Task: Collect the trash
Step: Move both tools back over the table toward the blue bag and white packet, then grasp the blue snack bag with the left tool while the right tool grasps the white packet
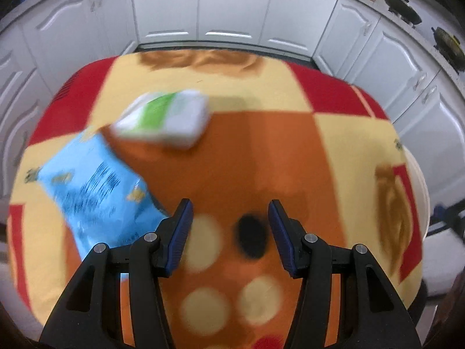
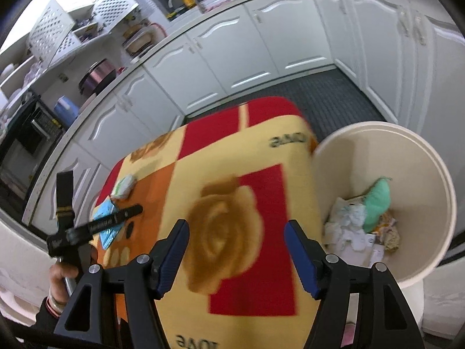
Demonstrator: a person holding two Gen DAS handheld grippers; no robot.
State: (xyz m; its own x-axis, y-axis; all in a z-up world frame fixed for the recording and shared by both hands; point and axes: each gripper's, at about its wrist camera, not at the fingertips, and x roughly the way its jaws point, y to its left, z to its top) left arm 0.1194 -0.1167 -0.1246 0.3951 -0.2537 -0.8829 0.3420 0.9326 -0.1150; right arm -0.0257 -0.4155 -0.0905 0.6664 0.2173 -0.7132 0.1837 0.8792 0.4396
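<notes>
A blue snack packet [image 1: 96, 186] lies on the patterned blanket [image 1: 261, 151] over the table, just left of my left gripper [image 1: 229, 218]. That gripper is open over the orange patch with nothing between its fingers. A white and green packet [image 1: 168, 119] lies farther back. In the right wrist view my right gripper [image 2: 237, 232] stands open above the blanket's rose print, holding nothing. The cream bin [image 2: 377, 125] stands beside the table at the right, with a green wad [image 2: 377, 200] and crumpled paper [image 2: 345, 221] inside. The left gripper [image 2: 130, 211] hovers by the blue packet [image 2: 106, 212] and the white packet [image 2: 125, 186].
White cabinet doors [image 1: 226, 8] ring the table. A dark floor mat [image 2: 328, 96] lies beyond it. Pans [image 1: 401, 3] sit on the counter at the far right. A person's hand [image 2: 58, 279] holds the left gripper's handle.
</notes>
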